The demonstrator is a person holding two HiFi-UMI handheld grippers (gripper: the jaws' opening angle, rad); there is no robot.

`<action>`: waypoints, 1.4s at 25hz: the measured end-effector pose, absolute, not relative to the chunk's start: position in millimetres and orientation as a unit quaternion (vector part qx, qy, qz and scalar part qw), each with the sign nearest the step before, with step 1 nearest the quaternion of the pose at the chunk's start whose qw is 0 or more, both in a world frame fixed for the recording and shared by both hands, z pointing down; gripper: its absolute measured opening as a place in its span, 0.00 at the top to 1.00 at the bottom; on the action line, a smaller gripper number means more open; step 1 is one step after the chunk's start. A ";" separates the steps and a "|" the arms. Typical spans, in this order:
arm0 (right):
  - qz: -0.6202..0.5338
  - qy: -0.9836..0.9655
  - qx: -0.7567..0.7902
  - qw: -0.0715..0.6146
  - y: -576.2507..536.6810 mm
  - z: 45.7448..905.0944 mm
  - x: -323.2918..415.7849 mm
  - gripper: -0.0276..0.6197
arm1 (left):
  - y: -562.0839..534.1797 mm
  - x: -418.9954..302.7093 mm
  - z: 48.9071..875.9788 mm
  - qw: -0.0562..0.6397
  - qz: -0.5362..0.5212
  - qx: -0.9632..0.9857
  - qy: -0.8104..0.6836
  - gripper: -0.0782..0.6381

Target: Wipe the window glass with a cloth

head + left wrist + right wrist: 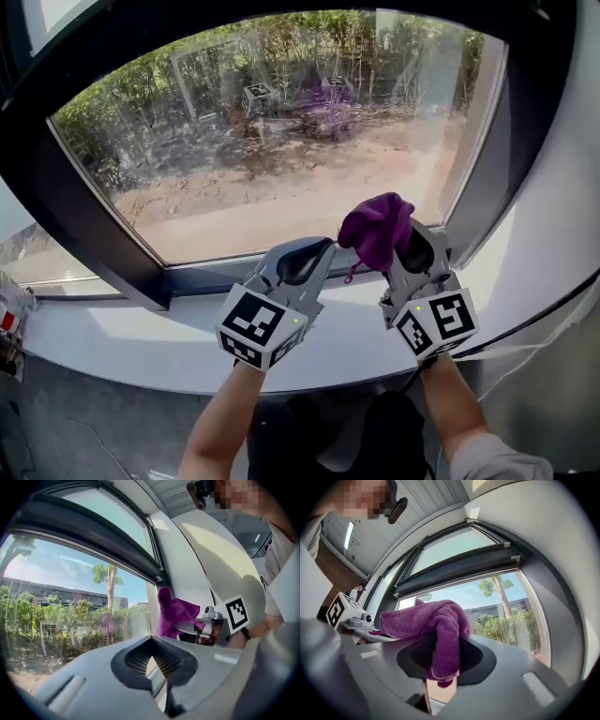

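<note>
A purple cloth point(375, 225) is bunched up in my right gripper point(405, 247), which is shut on it just in front of the window glass point(281, 141) near its lower right corner. In the right gripper view the cloth point(426, 618) drapes over the closed jaws of this gripper point(440, 660), with the glass point(497, 597) beyond. My left gripper point(317, 251) hovers to the left of it, shut and holding nothing, with its tip over the lower frame. The left gripper view shows these closed jaws point(151, 656), the cloth point(174, 613) and the right gripper point(220, 620) beside the pane point(70, 602).
A dark window frame point(94, 244) runs round the glass above a white sill point(141, 337). A white wall point(553, 234) closes the right side. Small items point(9, 319) sit at the sill's far left. Faint reflections of the grippers point(258, 94) show in the pane.
</note>
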State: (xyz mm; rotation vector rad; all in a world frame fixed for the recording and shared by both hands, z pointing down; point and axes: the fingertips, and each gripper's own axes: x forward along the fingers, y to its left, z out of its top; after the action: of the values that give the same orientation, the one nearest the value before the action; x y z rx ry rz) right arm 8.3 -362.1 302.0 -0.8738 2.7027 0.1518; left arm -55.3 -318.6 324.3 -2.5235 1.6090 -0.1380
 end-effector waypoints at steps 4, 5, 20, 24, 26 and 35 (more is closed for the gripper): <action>0.058 0.938 -0.320 0.122 -346.4 270.7 2.8 0.76 | -309.9 -63.9 274.1 0.053 -0.033 -0.844 0.533 0.89; 0.057 0.938 -0.323 0.116 -343.1 259.0 3.7 0.76 | -308.3 -62.9 259.2 0.050 -0.031 -0.845 0.532 0.89; 0.006 0.940 -0.335 0.063 -259.2 64.8 65.6 0.76 | -224.3 -4.8 69.6 -0.021 -0.023 -0.848 0.530 0.89; -0.003 0.941 -0.332 0.065 -229.2 21.3 87.7 0.76 | -197.8 21.4 33.2 -0.033 -0.020 -0.845 0.533 0.89; -0.005 0.942 -0.329 0.065 -216.6 4.4 96.4 0.76 | -187.0 32.3 15.9 -0.037 -0.016 -0.842 0.537 0.89; -0.013 0.948 -0.305 0.087 -184.1 -33.4 126.9 0.77 | -158.7 65.2 -21.7 -0.032 -0.031 -0.827 0.561 0.89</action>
State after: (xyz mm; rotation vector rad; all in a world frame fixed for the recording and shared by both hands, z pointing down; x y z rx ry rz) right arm 126.9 -184.1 -33.4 -0.9098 2.8251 -0.0373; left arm 65.2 -158.7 -21.7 -2.6510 1.7979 -0.0986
